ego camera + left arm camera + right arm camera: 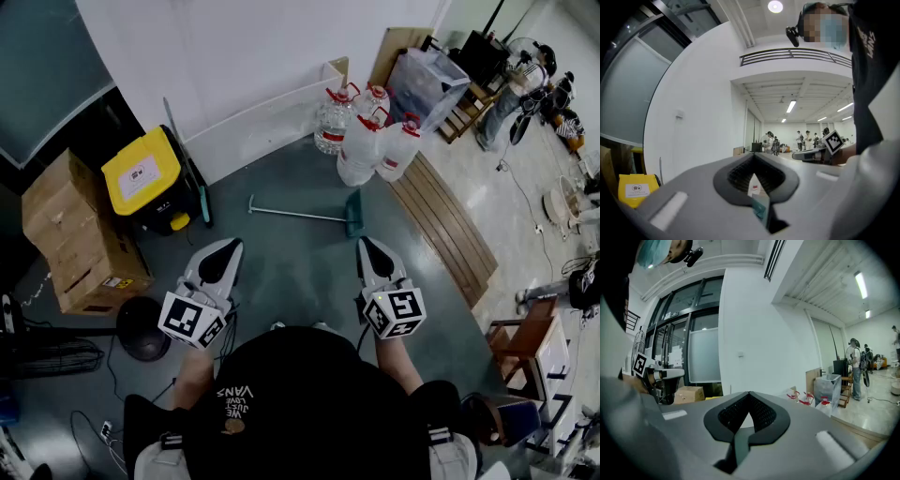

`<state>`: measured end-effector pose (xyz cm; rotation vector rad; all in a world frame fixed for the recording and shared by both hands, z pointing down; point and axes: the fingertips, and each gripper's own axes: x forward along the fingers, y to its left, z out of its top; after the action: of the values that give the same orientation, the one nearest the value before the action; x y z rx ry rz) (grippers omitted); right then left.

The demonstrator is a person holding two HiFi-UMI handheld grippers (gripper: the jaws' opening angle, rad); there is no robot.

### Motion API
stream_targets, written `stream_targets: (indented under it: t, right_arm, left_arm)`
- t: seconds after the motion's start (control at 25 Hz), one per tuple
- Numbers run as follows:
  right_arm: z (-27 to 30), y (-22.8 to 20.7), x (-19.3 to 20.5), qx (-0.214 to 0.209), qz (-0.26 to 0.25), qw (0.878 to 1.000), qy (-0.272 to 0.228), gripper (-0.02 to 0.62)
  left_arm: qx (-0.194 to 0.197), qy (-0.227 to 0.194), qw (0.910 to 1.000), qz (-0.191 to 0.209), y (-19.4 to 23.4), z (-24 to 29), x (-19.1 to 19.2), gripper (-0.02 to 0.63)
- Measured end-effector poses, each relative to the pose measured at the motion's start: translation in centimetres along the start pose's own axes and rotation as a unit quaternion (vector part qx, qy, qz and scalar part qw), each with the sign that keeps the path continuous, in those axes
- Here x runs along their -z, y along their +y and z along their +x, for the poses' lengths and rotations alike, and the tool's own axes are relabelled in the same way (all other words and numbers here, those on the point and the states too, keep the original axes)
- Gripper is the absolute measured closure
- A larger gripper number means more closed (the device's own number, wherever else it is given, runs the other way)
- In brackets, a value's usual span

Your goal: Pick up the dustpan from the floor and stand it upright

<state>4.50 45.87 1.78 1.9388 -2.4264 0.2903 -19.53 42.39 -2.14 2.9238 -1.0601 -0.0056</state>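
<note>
1. Left gripper point(233, 246): jaws clenched, nothing between.
2. Right gripper point(366, 243): jaws clenched, likewise empty.
3. Teal plastic dustpan with long grey handle point(353, 216): flat on grey floor point(291, 277), ahead of both jaws, apart.

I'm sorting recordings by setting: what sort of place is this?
Probably a workshop or lab hall rather than a home: stacked cardboard boxes by the wall, large water jugs on the bare grey floor, and another person at the far side.

Open floor point(292, 267) leads straight to the dustpan point(352, 216) (lying flat). Water bottles point(367, 141) crowd just behind it, wooden boards point(441, 220) edge the right, and a yellow-lidded bin point(148, 176) and cardboard boxes point(80, 234) block the left.
</note>
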Motion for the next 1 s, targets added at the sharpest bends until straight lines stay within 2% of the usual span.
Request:
stream_targets:
  t: [0.24, 0.52, 0.68, 0.76, 1.0]
  right_arm:
    - [0.6, 0.7, -0.1, -0.011, 0.008, 1.0, -0.014, 0.594]
    - [2.7, 0.0, 0.0, -0.025, 0.0, 1.0, -0.018, 0.594]
    - [5.1, -2.3, 0.1, -0.033, 0.01, 0.999, -0.022, 0.588]
    - [6.8, -3.8, 0.1, -0.043, 0.015, 0.999, -0.019, 0.545]
    - [12.3, -9.2, -0.6, -0.084, 0.014, 0.996, -0.01, 0.517]
  left_arm:
    - [0.014, -0.005, 0.9999, -0.004, 0.3, 0.3, 0.5, 0.554]
    - [0.014, 0.011, 0.9997, -0.016, 1.1, 2.6, 2.1, 0.554]
    - [0.011, 0.024, 0.9994, -0.021, 2.0, 5.7, 3.7, 0.554]
    - [0.005, 0.029, 0.9993, -0.022, 2.6, 7.8, 4.2, 0.554]
    - [-0.022, 0.031, 0.9991, -0.017, 4.2, 15.7, 4.9, 0.554]
